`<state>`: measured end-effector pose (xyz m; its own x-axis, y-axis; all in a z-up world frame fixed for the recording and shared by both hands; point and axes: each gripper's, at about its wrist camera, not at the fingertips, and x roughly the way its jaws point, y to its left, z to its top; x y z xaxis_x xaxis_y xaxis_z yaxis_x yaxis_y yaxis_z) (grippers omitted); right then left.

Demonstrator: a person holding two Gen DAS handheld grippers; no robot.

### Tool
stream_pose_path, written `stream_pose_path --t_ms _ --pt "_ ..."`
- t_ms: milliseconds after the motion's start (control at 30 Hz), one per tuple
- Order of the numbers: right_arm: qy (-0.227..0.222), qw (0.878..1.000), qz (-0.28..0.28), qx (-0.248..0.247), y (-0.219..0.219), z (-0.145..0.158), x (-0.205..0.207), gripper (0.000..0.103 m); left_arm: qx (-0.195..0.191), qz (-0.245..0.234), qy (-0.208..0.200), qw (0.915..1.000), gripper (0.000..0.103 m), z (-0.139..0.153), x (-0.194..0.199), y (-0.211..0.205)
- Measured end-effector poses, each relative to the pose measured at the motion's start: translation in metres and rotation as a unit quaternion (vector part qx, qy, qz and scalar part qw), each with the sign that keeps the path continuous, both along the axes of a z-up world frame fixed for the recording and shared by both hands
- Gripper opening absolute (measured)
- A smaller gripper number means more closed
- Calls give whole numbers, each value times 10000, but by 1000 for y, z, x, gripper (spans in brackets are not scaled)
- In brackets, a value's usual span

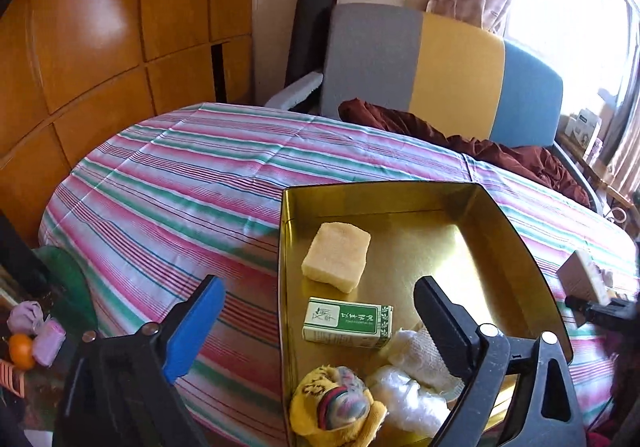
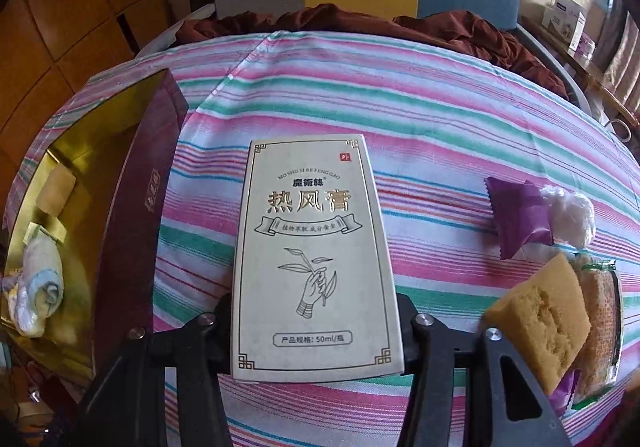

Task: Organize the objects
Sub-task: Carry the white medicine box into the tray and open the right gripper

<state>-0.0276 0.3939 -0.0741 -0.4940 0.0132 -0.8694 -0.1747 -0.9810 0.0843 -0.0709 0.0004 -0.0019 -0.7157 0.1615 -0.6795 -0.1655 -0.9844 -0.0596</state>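
A: Where does the left gripper (image 1: 320,323) stand?

B: Its jaws are spread wide with nothing pinched between them, above the near end of the gold tin (image 1: 516,231). One finger hangs over the striped cloth (image 1: 180,175), the other over the tin's floor.

A: What lies inside the tin?

B: A pale yellow sponge block (image 1: 337,257), a small green-and-white box (image 1: 347,322) nearer the camera, a white mesh wad (image 1: 416,359) and a yellow knitted toy (image 1: 332,405) at the near edge.

A: And the right gripper (image 2: 316,327)?

B: Its jaws are clamped on the lower sides of a cream carton (image 2: 312,247) with gold lettering, held over the counter to the right of the tin.

A: What else is on the counter?

B: A purple sachet (image 2: 518,217), a white fluffy ball (image 2: 572,217), a yellow sponge (image 2: 540,319) and a packet (image 2: 600,331) beside it, all right of the carton.
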Motion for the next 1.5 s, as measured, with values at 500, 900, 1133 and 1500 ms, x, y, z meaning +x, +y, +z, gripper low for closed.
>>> stream_pose_path --t_ms 500,900,1133,1500 --pt "639 9909 1083 -485 -109 88 -62 53 219 207 -29 9995 98 -5 4 -27" --pt "-502 9924 924 -642 -176 4 -132 53 172 498 218 9984 98 -12 13 -65" --pt "-698 9848 1201 -1043 -216 -12 -148 54 132 480 373 9981 100 -14 14 -69" --pt "-246 9781 1583 -1326 -230 11 -121 55 352 561 3 9978 103 -21 6 -72"
